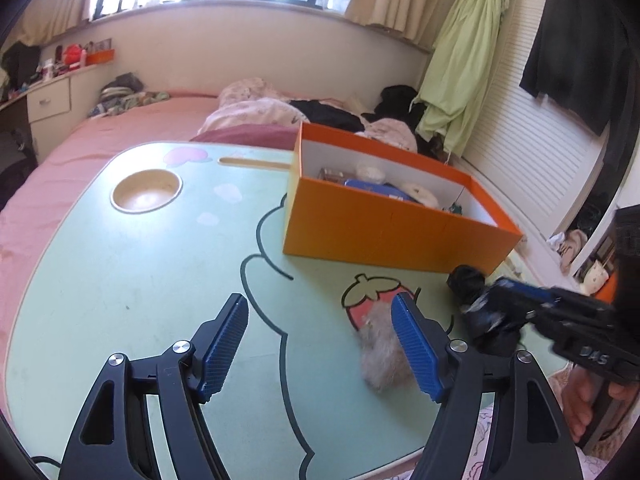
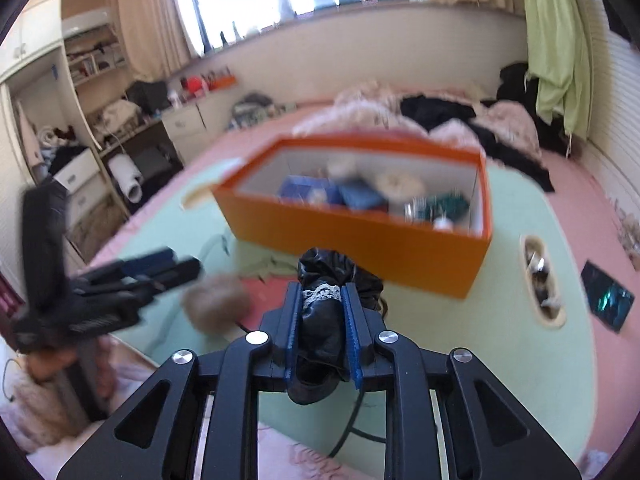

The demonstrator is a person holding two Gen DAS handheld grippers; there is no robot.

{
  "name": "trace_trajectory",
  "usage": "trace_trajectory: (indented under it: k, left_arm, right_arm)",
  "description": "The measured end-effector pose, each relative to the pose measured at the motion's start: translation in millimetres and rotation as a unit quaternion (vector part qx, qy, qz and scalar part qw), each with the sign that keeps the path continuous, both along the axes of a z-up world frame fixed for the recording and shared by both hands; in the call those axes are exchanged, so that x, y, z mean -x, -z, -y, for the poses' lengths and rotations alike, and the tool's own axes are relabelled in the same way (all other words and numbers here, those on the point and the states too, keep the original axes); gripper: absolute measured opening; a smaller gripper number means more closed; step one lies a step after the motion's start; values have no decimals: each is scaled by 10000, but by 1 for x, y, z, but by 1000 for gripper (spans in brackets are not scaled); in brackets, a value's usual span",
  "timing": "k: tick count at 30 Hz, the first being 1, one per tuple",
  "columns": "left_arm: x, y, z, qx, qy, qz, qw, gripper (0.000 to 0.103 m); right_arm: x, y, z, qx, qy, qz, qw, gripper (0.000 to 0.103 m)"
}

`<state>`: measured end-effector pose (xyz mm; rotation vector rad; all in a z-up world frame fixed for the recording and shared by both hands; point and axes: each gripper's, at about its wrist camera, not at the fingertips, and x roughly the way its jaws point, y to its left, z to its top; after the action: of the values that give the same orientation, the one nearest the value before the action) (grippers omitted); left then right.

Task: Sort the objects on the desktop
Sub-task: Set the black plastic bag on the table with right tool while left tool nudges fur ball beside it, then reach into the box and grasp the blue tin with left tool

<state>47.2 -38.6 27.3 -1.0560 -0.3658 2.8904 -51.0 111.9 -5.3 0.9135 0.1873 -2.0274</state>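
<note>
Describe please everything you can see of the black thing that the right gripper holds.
The black scrunchie looks like shiny, leather-like fabric gathered into crumpled folds, with a strip of white lace across it. The right gripper is shut on it, a blue ribbed pad pressing each side. One bunched end pokes out ahead of the fingers, toward the orange box; the other hangs down behind them over the green table.

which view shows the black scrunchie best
The right wrist view: the black scrunchie sits centre frame, clamped between the right hand-held gripper pads, lace trim visible. The left wrist view shows only a blurred dark lump at the right edge, partly behind that gripper.
</note>
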Motion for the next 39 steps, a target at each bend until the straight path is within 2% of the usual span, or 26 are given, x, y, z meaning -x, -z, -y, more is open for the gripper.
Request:
trace_trajectory:
  k: [2, 3, 4, 5, 6, 9, 12, 13, 14, 15, 18, 19, 20, 36, 39]
  left_arm:
    - [-2, 0, 0, 14, 16, -13, 10000, 74]
    - [-4, 0, 0, 25, 12, -36, 10000, 74]
    - [-6, 0, 0, 38, 5, -56, 10000, 74]
    - [-8, 0, 0, 60, -3, -68, 10000, 74]
    - [-10, 0, 0, 87, -9, -70, 9999, 74]
    - [-18, 3, 0, 175, 11, -39, 9998, 74]
    - [-30, 4, -1, 319, 68, -2, 9995, 77]
    - [-34, 6, -2, 387, 97, 22, 9992, 79]
    - [-37, 7, -3, 459, 120, 70, 9988, 83]
    - [-39, 10, -5, 544, 135, 136, 9983, 85]
    - [-35, 20, -14, 912, 246, 397, 9947, 94]
    - [-32, 23, -22, 1173, 276, 466, 9916, 101]
    - [-30, 25, -26, 1293, 347, 501, 9897, 103]
    - [-30, 21, -27, 1280, 418, 499, 9896, 103]
    - [-31, 18, -30, 1274, 431, 415, 9900, 97]
  right_arm:
    - [5, 6, -4, 127, 23, 310, 9994, 31]
    - [7, 4, -12, 252, 136, 306, 9991, 43]
    - [6, 1, -22, 359, 285, 215, 9987, 63]
    - [3, -3, -30, 406, 398, 86, 9983, 73]
    - [-2, -5, -35, 354, 436, -33, 9984, 78]
    - [-21, 0, -45, -209, 227, -418, 9986, 78]
    - [-32, 28, -46, -857, -25, -527, 9949, 78]
    - [-33, 34, -45, -921, -39, -674, 9935, 86]
    - [-34, 38, -44, -896, -19, -814, 9926, 89]
    - [-31, 39, -43, -857, -18, -775, 9933, 90]
    - [-24, 42, -44, -835, 69, -709, 9940, 103]
    - [-23, 43, -46, -810, 95, -717, 9941, 103]
    - [-23, 43, -46, -796, 96, -741, 9940, 103]
    - [-27, 41, -49, -768, 81, -772, 9940, 103]
    - [-27, 41, -49, -769, 80, -773, 9940, 103]
